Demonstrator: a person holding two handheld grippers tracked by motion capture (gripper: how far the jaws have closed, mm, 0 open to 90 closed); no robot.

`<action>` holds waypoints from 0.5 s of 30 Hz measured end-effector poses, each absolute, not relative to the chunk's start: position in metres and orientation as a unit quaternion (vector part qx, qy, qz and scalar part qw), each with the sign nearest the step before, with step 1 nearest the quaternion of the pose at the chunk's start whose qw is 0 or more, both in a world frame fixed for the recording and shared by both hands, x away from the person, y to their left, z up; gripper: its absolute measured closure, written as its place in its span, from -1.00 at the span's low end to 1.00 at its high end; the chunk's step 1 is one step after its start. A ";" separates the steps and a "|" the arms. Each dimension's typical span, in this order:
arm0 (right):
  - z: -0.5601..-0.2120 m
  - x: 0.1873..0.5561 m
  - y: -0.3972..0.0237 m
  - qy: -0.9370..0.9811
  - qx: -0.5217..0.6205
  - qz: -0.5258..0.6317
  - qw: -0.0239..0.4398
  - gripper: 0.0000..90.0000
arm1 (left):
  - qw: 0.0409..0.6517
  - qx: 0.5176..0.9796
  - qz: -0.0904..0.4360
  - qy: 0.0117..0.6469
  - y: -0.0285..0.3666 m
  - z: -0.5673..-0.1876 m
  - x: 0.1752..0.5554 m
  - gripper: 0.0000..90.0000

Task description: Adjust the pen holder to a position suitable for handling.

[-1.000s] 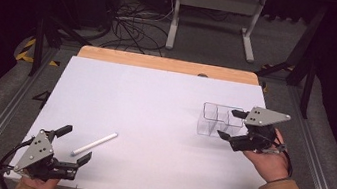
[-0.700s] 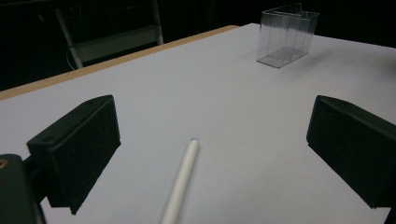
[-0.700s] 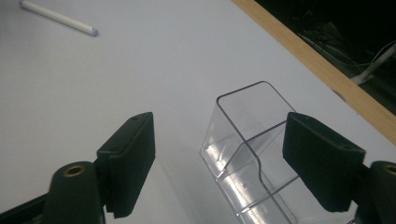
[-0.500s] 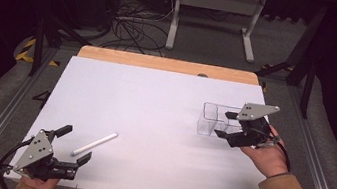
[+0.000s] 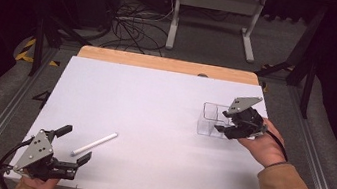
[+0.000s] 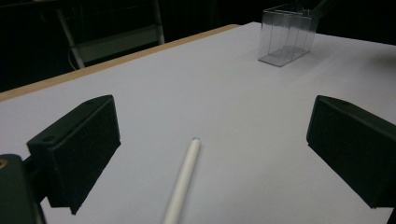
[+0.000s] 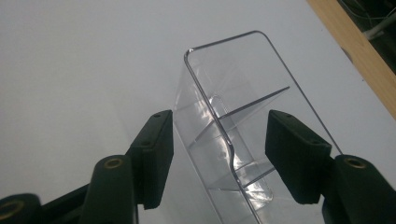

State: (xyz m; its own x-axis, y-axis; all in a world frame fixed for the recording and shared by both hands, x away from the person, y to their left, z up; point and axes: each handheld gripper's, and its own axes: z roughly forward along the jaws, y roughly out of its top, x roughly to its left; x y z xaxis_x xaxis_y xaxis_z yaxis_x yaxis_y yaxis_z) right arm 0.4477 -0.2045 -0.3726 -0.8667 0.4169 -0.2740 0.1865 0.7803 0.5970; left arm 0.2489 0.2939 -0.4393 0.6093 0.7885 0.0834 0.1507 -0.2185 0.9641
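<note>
From above, a clear plastic organizer [image 5: 212, 120] stands upright near the white table's [image 5: 154, 107] right edge, the right gripper [image 5: 226, 125] at its wall; far left of it, the left gripper [image 5: 75, 146] brackets a white stick [image 5: 94, 144].

The left gripper view shows jaws spread wide, untouching, either side of the stick [image 6: 183, 182].

In the right gripper view, half-open jaws, just closing, straddle the organizer's [image 7: 233, 130] wall without pressing.

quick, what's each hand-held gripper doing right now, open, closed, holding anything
Left hand-held gripper: open, holding nothing, white stick between its jaws.
Right hand-held gripper: jaws just closing around clear organizer wall, not yet gripping.
</note>
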 end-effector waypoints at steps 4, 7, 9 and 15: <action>-0.375 0.454 -0.204 0.928 0.162 0.271 0.195 0.02 | 0.534 0.721 0.298 0.326 0.294 -0.439 0.249 -0.92; -0.377 0.457 -0.204 0.931 0.163 0.263 0.194 0.06 | 0.534 0.721 0.299 0.326 0.294 -0.439 0.249 -0.92; -0.380 0.459 -0.204 0.932 0.169 0.260 0.190 0.09 | 0.534 0.721 0.298 0.326 0.294 -0.439 0.249 -0.92; -0.385 0.466 -0.201 0.939 0.167 0.243 0.177 0.09 | 0.533 0.721 0.298 0.326 0.294 -0.439 0.249 -0.92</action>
State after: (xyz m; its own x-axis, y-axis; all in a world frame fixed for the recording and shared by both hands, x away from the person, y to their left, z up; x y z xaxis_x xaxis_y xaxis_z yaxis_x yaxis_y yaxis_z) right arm 0.4659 -0.2007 -0.3851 -0.8816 0.3991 -0.2520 0.2264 0.8259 0.5163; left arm 0.2490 0.2938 -0.4394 0.6099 0.7881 0.0831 0.1517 -0.2190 0.9639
